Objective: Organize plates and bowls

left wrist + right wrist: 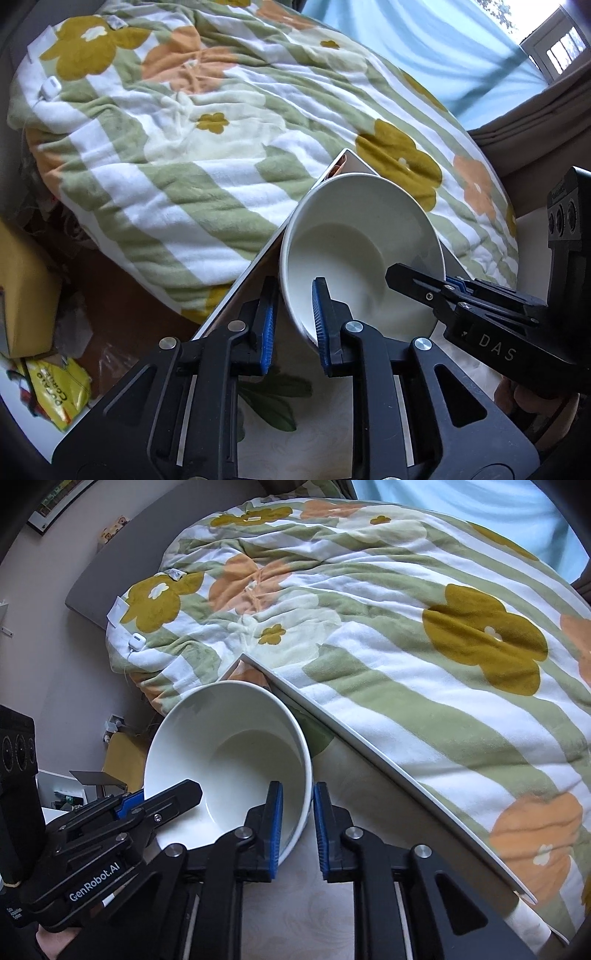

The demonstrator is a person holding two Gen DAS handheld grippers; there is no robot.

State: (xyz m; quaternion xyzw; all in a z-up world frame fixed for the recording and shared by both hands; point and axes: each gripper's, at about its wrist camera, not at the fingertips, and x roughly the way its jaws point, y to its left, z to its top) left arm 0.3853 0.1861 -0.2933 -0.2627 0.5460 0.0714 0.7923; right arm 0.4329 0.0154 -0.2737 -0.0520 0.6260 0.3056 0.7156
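Straddling the rim of a white bowl (pixel 354 251), the left gripper (pixel 293 328) has one blue pad inside and one outside, w/ a visible gap, so jaws part-open, not pinching. The right gripper (pixel 297 823) does likewise on the opposite rim. Bowl sits near the table's (pixel 295 904) far corner, probably touching its raised edge, beside a floral blanket (pixel 369 609).
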